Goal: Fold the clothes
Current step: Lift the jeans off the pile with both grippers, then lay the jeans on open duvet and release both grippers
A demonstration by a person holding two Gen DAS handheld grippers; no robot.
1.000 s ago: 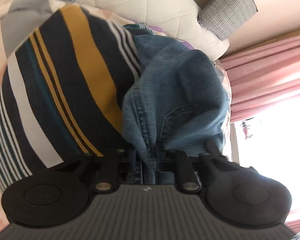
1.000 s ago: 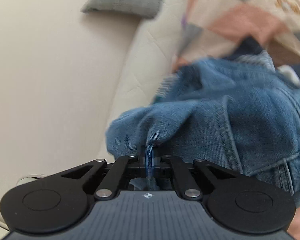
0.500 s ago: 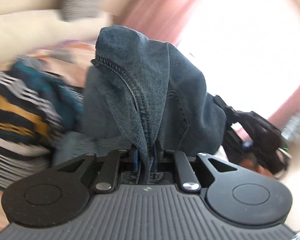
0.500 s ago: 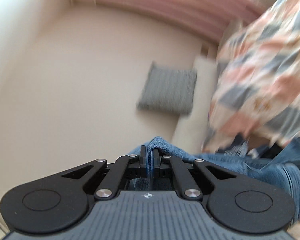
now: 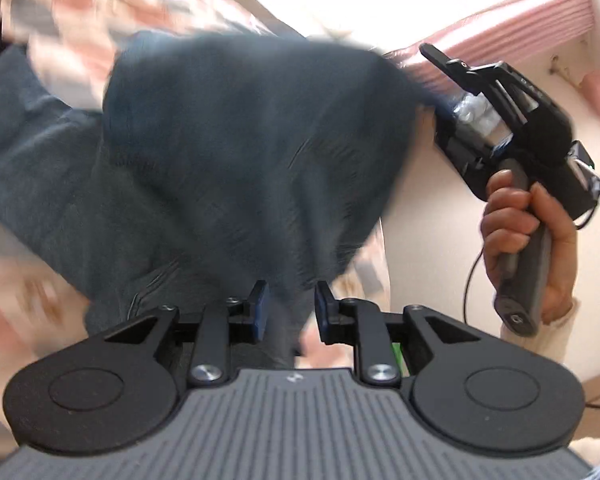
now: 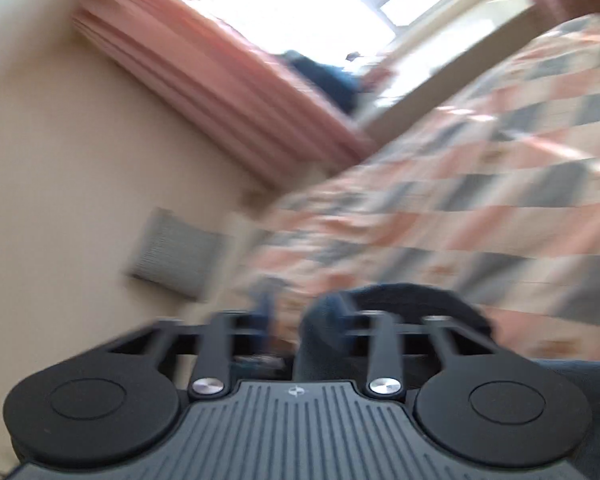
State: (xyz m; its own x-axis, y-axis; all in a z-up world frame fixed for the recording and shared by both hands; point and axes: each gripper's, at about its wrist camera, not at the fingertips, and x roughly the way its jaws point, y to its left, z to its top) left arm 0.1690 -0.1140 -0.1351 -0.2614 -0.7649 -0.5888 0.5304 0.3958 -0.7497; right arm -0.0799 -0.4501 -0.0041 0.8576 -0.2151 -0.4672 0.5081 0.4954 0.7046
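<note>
Clearly early: blue denim garment (image 5: 236, 152) airborne at 12 o'clock, unfolded. Left gripper (image 5: 288, 310) fingers parted, cloth slack between. Right gripper (image 6: 304, 316) fingers apart, grip unclear.

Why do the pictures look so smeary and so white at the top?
Left wrist view: the denim garment is smeared by motion blur, while the left gripper and the hand holding the other gripper stay sharp. Right wrist view: the quilt, pink curtain and grey cushion all streak. Both views: the window glares pure white, and the fisheye lens bends straight edges.
</note>
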